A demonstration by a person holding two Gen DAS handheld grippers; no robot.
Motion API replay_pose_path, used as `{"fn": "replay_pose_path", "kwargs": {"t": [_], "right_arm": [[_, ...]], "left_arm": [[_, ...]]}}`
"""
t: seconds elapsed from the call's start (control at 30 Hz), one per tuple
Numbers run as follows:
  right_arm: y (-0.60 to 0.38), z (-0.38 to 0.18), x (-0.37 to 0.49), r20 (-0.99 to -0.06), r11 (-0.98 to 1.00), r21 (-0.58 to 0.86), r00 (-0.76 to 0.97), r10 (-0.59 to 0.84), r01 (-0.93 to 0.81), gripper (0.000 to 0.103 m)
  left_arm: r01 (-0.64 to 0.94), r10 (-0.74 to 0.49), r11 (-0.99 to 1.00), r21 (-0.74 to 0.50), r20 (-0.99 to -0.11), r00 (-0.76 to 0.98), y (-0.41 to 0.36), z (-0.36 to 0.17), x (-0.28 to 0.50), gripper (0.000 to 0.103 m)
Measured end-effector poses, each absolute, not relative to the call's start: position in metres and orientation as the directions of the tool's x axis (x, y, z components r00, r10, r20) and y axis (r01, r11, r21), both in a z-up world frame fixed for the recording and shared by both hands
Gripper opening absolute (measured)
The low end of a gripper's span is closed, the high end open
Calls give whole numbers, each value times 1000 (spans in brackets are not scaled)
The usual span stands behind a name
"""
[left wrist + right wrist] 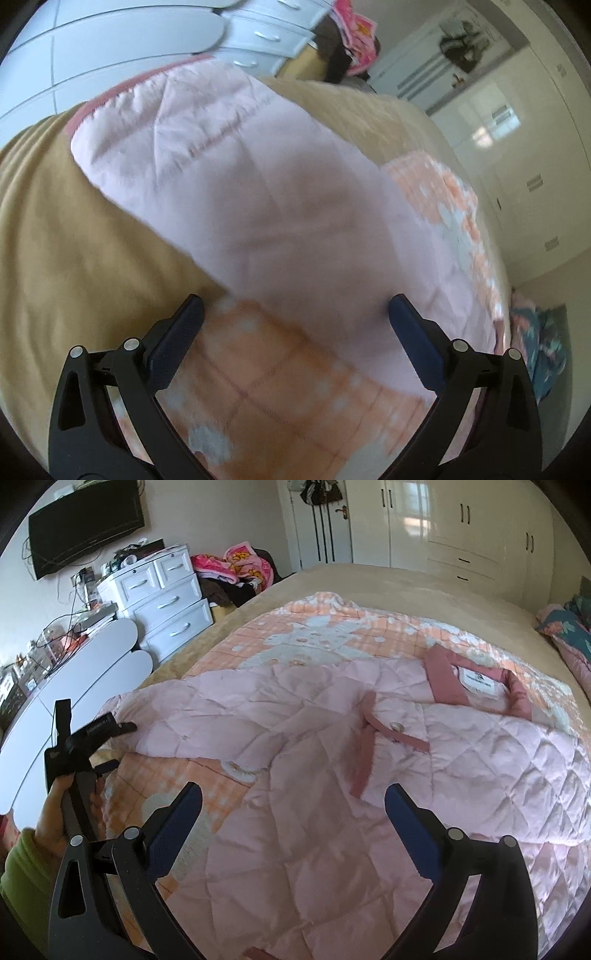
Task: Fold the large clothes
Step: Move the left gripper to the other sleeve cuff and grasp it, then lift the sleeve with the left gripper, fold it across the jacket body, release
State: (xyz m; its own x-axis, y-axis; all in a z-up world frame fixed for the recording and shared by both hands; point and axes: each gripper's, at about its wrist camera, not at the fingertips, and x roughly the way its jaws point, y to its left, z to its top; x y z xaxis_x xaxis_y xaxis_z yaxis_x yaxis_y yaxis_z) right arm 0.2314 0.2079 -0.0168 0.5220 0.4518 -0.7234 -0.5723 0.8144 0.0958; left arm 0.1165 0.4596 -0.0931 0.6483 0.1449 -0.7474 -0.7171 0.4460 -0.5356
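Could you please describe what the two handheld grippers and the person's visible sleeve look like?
Each gripper, left and right, has two black plastic arms with triangular cut-outs and silver round pivot pins, ending in dark blue textured pads. Seen from the right wrist view, the left gripper's black body carries small pale lettering, too small to read. The hand gripping its handle wears a yellow-green sleeve.

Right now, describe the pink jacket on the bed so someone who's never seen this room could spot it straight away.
Find the big bed with the tan cover; an orange checked blanket is spread over it. On that blanket lies the jacket, laid out flat. It is pale pink and diamond-quilted, with a darker rose collar, unlike the orange blanket with white figures beneath it.
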Motion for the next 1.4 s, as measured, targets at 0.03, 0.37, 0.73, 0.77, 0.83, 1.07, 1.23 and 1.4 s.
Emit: {"fn": "replay_pose_path", "kwargs": {"t": [0.03, 0.37, 0.73, 0.77, 0.83, 1.07, 1.23, 1.4], "right_arm": [[204, -17, 231, -722, 817, 100, 524, 452, -568, 99], [140, -12, 229, -704, 867, 144, 567, 428, -476, 99], [77, 3, 216, -669, 894, 221, 607, 429, -389, 99], [70, 5, 215, -665, 896, 230, 611, 430, -380, 99], [60, 10, 213, -657, 898, 244, 619, 431, -366, 99], [28, 26, 198, -617, 895, 280, 650, 444, -347, 99], [7, 33, 190, -599, 894, 301, 664, 448, -332, 99], [-13, 37, 182, -585, 894, 326, 677, 447, -308, 99]], "left_arm": [[-722, 147, 426, -546, -745, 650, 466, -95, 117, 94], [-727, 220, 412, -550, -714, 665, 483, -70, 118, 14], [-640, 282, 535, -551, -598, 750, 434, 28, 117, 10], [-631, 285, 550, -547, -588, 757, 429, 36, 118, 10], [-611, 296, 588, -530, -562, 772, 413, 57, 121, 10], [-538, 293, 685, -491, -492, 820, 362, 110, 136, 9], [-504, 288, 736, -453, -464, 838, 328, 131, 146, 9], [-475, 276, 771, -425, -450, 849, 301, 140, 152, 9]]}}
